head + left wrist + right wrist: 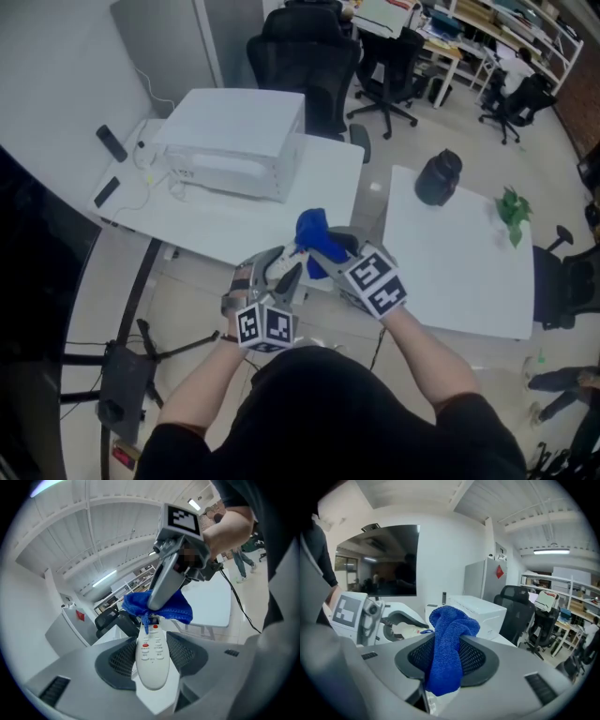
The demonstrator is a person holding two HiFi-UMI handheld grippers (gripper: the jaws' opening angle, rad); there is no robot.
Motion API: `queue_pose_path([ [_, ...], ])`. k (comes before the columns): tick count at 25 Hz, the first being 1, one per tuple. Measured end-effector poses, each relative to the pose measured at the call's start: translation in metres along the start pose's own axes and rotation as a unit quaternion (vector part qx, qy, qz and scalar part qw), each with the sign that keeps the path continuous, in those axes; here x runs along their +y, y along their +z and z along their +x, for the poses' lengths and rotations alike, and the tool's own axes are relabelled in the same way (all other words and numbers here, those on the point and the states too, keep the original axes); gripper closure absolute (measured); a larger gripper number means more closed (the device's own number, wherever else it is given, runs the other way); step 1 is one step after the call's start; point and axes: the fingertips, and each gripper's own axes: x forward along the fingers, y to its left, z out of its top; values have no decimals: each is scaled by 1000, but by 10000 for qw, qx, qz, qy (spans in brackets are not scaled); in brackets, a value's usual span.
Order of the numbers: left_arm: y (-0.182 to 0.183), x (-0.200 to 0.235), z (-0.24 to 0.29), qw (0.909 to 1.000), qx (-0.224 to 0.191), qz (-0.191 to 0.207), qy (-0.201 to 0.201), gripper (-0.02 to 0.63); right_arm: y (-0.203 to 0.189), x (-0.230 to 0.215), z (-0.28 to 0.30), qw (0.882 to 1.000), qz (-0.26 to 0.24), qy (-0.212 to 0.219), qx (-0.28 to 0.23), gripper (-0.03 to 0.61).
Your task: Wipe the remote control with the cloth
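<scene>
From the head view, both my hands are raised in front of me over the gap between two white tables (216,225), above the floor; my left gripper (284,275) and my right gripper (323,251) meet tip to tip, with the blue cloth (314,232) bunched where they meet, and the remote control is mostly hidden between the left jaws there. A white box-shaped appliance (234,141) sits on the left table, a black rounded object (438,176) and a small green plant (511,208) on the right one, and black office chairs (305,56) stand beyond. In the left gripper view my jaws are closed on the white remote control (151,653), pinching its sides near the lower end so it points away from me with the buttons facing up; the cloth (164,606) sits against its far end, and one finger of the right gripper comes down into the cloth from above. In the right gripper view my jaws are clamped on the cloth (447,644), which bulges above them and hangs below; to the left I see the left gripper (405,623) with the pale remote in it, touching the cloth
</scene>
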Motion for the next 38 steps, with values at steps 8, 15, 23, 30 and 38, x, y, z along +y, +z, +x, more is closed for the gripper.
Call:
queue_pose_path([
  [8,13,-3,9,10000,16,32,62,410,5,74,2,9892,-671,1282,220,428],
  [15,14,-17,-5,9995,-171,252,14,410,-11,28,3,9955,-543,651,412,428],
  [23,13,0,-11,9598,-639,-2697,-452,410,31,-10,-26,9962,-63,257,-834,428],
  [30,6,64,-9,6324,-2465,-7239,-1234,410,34,13,-45,9779,680,437,-1926,428],
  [38,35,57,-20,5054,-3132,-7763,-2092,410,16,57,-26,9755,674,905,-1888,428],
])
